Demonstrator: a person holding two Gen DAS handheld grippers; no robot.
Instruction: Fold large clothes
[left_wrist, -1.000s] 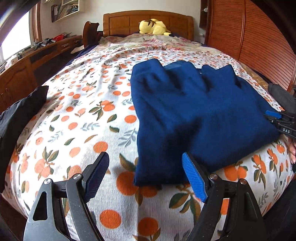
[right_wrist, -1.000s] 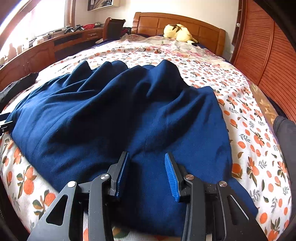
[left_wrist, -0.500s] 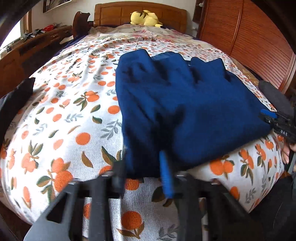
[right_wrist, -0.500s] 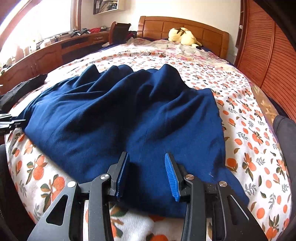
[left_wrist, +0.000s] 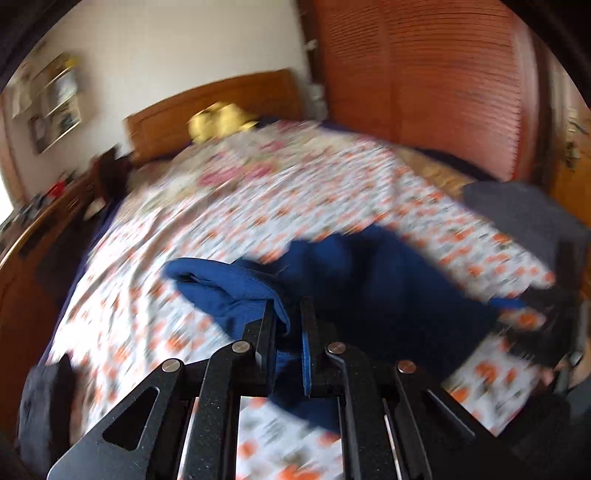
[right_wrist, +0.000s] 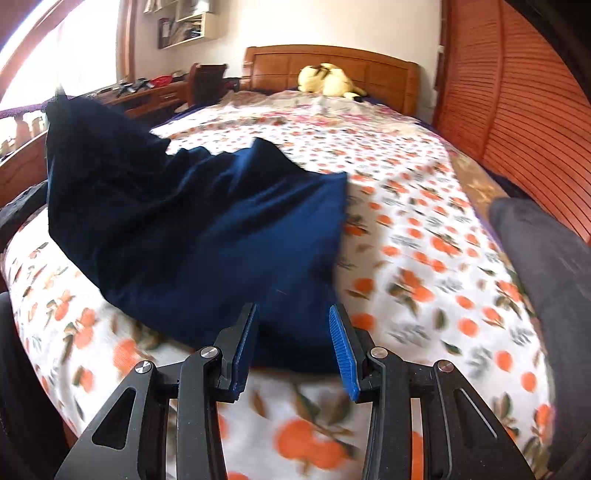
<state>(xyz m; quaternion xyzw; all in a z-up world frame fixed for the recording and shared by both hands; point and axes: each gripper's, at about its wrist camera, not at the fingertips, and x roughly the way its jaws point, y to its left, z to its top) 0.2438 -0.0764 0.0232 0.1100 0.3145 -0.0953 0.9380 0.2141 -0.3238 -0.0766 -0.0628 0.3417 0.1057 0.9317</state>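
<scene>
- Gripping a fold of the navy blue garment (left_wrist: 388, 291), the left gripper (left_wrist: 288, 325) has just been closing, and its fingers (left_wrist: 266, 332) now clench the cloth between them at the lower middle of the left wrist view.
- From that pinch the cloth bunches up and trails off to the right, over the orange-print bedsheet (left_wrist: 221, 221); this whole view is smeared with blur.
- In the right wrist view the same garment rises to a dark peak at the upper left and slopes down across the middle of the frame to the near edge of the bed.
- The right gripper (right_wrist: 293, 347) sits at the bottom of its view, fingers (right_wrist: 343, 350) parted and slack; the garment's near edge lies between them, but the blue pads do not press on it.
- A yellow plush toy (right_wrist: 327, 79) lies at the wooden headboard (right_wrist: 280, 62) at the top of the frame.
- A slatted wooden wardrobe (right_wrist: 517, 110) fills the right side.
</scene>
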